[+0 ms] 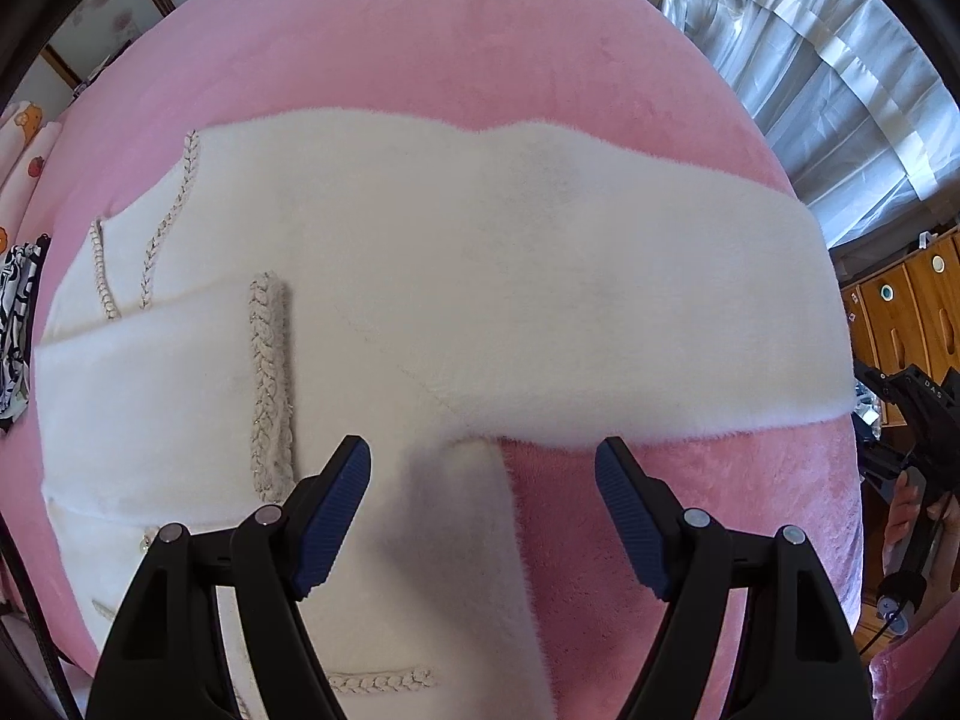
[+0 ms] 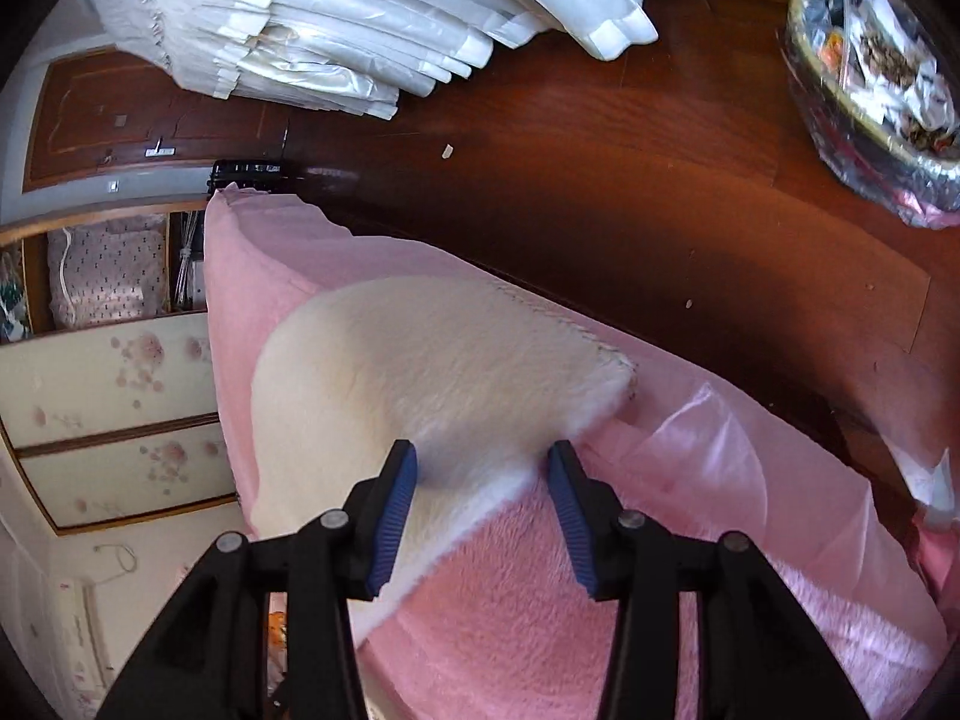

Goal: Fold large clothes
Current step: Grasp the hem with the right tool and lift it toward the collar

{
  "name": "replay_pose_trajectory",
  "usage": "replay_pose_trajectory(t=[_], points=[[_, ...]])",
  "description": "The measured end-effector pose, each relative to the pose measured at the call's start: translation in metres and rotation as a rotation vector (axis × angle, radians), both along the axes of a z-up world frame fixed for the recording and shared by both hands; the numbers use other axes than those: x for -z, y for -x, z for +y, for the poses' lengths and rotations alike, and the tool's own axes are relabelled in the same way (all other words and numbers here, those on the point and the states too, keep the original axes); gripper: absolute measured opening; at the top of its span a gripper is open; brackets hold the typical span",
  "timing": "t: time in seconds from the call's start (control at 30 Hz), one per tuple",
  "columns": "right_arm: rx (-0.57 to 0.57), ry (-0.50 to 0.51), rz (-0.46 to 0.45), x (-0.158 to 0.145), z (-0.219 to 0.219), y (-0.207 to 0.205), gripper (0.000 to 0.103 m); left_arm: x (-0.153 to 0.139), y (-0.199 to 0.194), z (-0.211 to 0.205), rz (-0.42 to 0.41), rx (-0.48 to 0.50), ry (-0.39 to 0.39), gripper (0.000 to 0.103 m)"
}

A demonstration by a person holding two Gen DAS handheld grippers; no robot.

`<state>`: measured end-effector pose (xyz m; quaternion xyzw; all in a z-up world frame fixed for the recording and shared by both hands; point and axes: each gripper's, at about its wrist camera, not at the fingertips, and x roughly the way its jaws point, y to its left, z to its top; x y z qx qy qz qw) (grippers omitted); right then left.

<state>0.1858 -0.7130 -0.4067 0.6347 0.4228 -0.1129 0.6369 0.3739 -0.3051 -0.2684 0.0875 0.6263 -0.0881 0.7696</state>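
fluffy white braid-trimmed coat (image 1: 420,276) lies lengthwise left to right on pink plush bed (image 1: 420,48); left gripper (image 1: 483,480) apart above its near edge, right gripper (image 2: 483,480) apart, straddling the hem, unclamped.

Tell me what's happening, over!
Left gripper open, empty, above the white fluffy coat. Right gripper open over coat's edge, not pinching. Pink blanket underneath, nothing blocking.

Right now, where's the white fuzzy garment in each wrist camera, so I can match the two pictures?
Left wrist: the white garment spreads across the picture's middle, its braided trim at left.
Right wrist: its far end fills the centre, just ahead of the right gripper, whose pads stand clear of it.
Shared landmark: the pink blanket underneath.
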Motion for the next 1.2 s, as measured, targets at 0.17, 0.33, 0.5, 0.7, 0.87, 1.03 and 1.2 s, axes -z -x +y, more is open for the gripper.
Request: replay_pose_trajectory(t=[0.17,0.33,0.5,0.7,0.87,1.03,1.2], points=[[0.089,-0.034,0.042,0.021,-0.014,-0.004,0.049,0.012,-0.002,-0.009,0.020,0.006,-0.017,0.076],[0.211,-0.054,-0.029,0.029,-0.023,-0.008,0.014,0.019,0.000,-0.016,0.029,0.020,-0.028,0.076],[0.134,-0.059,-0.008,0.026,-0.023,-0.028,0.003,0.016,0.004,-0.015,0.029,0.013,-0.025,0.076],[0.145,-0.136,0.053,0.022,-0.021,-0.010,0.009,0.014,0.004,-0.010,0.033,0.002,-0.018,0.076],[0.155,-0.213,0.100,0.024,-0.012,0.001,0.054,0.011,0.001,-0.002,0.028,-0.002,-0.001,0.076],[0.175,-0.174,0.097,0.026,-0.009,-0.006,0.054,0.009,0.003,0.010,0.022,-0.028,0.023,0.076],[0.172,-0.160,0.114,0.039,-0.011,-0.026,0.053,0.009,0.006,0.025,0.017,-0.044,0.028,0.076]])
